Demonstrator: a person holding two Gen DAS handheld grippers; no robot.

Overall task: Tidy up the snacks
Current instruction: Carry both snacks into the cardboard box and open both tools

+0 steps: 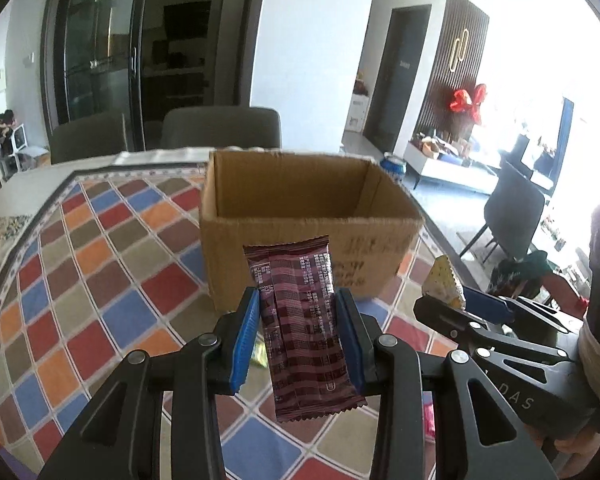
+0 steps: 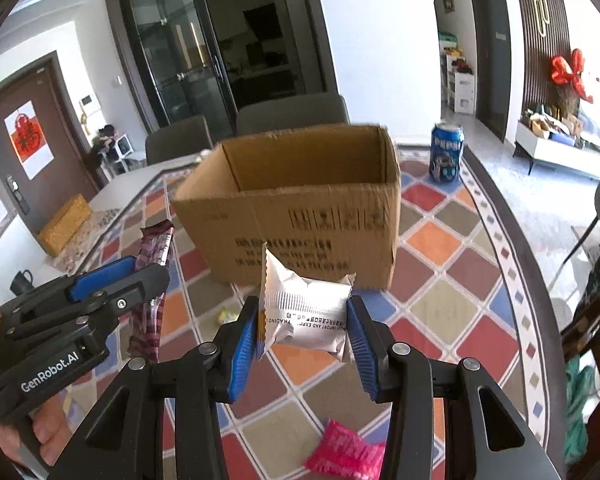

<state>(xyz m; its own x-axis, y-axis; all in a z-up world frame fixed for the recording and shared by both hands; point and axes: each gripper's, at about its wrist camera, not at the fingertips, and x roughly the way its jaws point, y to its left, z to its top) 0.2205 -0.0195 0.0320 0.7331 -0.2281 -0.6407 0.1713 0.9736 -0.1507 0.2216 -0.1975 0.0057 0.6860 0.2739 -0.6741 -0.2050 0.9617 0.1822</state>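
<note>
My left gripper [image 1: 298, 304] is shut on a long maroon snack bar [image 1: 302, 328], held upright above the table; its wrapper also shows at the left of the right wrist view [image 2: 153, 280]. My right gripper [image 2: 302, 312] is shut on a white snack packet [image 2: 306, 312], whose yellowish corner [image 1: 444, 284] peeks out at the right of the left wrist view. An open cardboard box [image 1: 312, 220] [image 2: 300, 208] stands just beyond both grippers, its inside empty as far as I can see.
A checkered tablecloth [image 1: 100, 280] covers the table. A pink snack packet [image 2: 346, 456] lies near its front, a small yellow-green one [image 2: 226, 314] closer to the box. A blue can [image 2: 446, 152] stands right of the box. Grey chairs [image 1: 220, 128] line the far edge.
</note>
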